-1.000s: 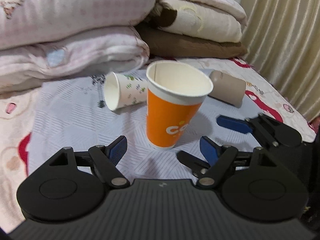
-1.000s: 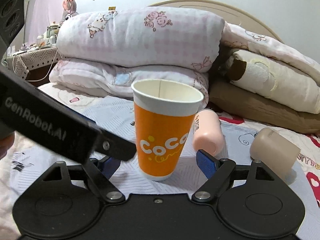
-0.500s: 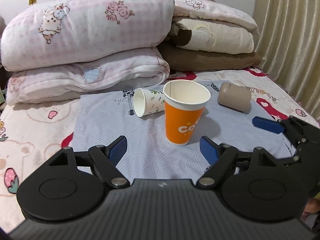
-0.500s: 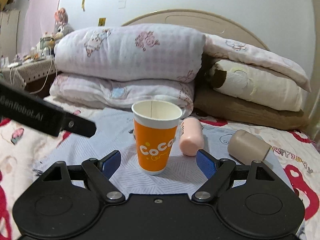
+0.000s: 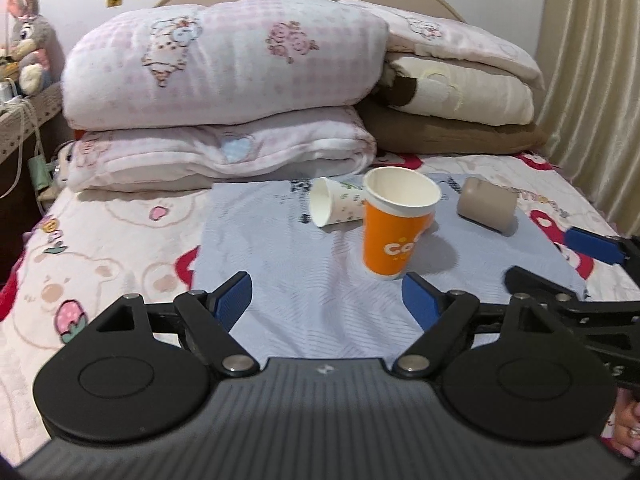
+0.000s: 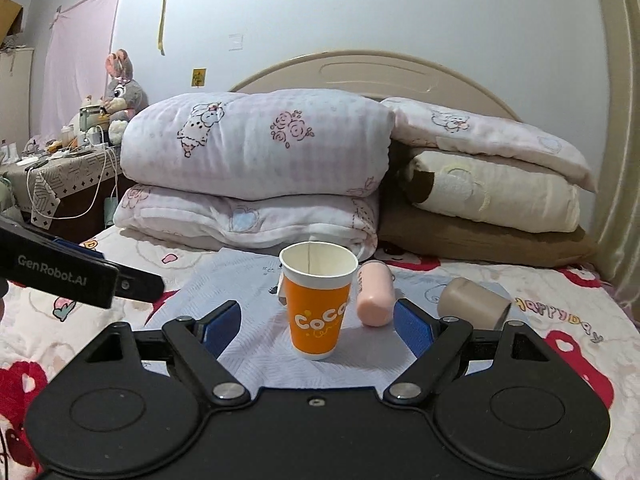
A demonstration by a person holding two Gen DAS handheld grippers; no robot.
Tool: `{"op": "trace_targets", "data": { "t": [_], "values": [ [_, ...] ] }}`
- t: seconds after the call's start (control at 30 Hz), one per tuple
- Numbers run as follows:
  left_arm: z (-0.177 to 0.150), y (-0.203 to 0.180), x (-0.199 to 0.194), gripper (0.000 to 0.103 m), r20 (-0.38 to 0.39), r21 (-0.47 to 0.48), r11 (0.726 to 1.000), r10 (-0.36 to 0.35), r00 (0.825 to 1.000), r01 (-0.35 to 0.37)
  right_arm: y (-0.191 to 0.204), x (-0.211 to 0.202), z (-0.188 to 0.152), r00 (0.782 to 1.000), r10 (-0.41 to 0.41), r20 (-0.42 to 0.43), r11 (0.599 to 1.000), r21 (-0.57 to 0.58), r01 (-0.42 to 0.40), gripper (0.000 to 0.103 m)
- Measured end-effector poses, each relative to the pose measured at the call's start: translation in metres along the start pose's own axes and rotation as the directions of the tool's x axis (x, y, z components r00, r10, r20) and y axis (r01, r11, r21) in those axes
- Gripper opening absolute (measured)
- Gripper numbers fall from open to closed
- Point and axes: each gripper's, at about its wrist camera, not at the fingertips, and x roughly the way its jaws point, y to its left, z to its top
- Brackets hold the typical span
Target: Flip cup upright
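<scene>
This is a home bedroom. A bed [image 6: 560, 344] with a curved beige headboard [image 6: 372, 70] carries stacked folded quilts [image 6: 256, 148] and pillows [image 6: 492, 192] at its head. A plush rabbit [image 6: 122, 88] sits on a cluttered bedside table [image 6: 52, 176] at the left, and cream curtains [image 5: 596, 80] hang at the right.

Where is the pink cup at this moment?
In the right wrist view the pink cup lies on its side, just right of the orange cup.
</scene>
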Motion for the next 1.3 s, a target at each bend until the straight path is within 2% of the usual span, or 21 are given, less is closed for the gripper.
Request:
{"op": "trace_targets", "data": {
  "t": [0.17, 0.27, 0.6, 0.77, 1.1, 1.3],
  "values": [
    [-0.005, 0.008, 0.000, 0.083, -0.016, -0.002, 0.999, 0.043, 0.999, -0.043, 0.002, -0.009, 0.004, 1.000, -0.023, -0.014, 1.000, 0.017, 0.023, 0.087],
    [-0.009, 0.012, -0.001, 0.084, -0.011, -0.008, 0.999, 0.040, 0.999, -0.040, 0.003, -0.012, 0.005, 1.000, -0.025, -0.015, 0.999, 0.030, 0.026, 0.087],
    [-0.015, 0.015, -0.002, 0.095, -0.004, -0.017, 0.999, 0.039, 0.999, -0.039, 0.007, -0.010, -0.005, 0.998, -0.031, -0.057, 0.996, 0.080, 0.035, 0.089],
    [-0.017, 0.016, -0.002, 0.103, -0.010, -0.019, 0.998, 0.055, 0.998, -0.055, 0.003, -0.013, -0.006, 0.998, -0.024, -0.061, 0.994, 0.101, 0.030, 0.103],
    [-0.019, 0.019, 0.002, 0.103, -0.055, -0.043, 0.996, 0.070, 0.996, -0.073, 0.005, -0.015, -0.008, 0.994, -0.096, -0.054, 0.991, 0.089, 0.100, 0.103],
    [-0.021, 0.022, 0.001, 0.103, -0.059, -0.060, 0.995, 0.080, 0.995, -0.084, 0.005, -0.017, -0.007, 0.993, -0.105, -0.054, 0.990, 0.088, 0.109, 0.103]
  ]
}}
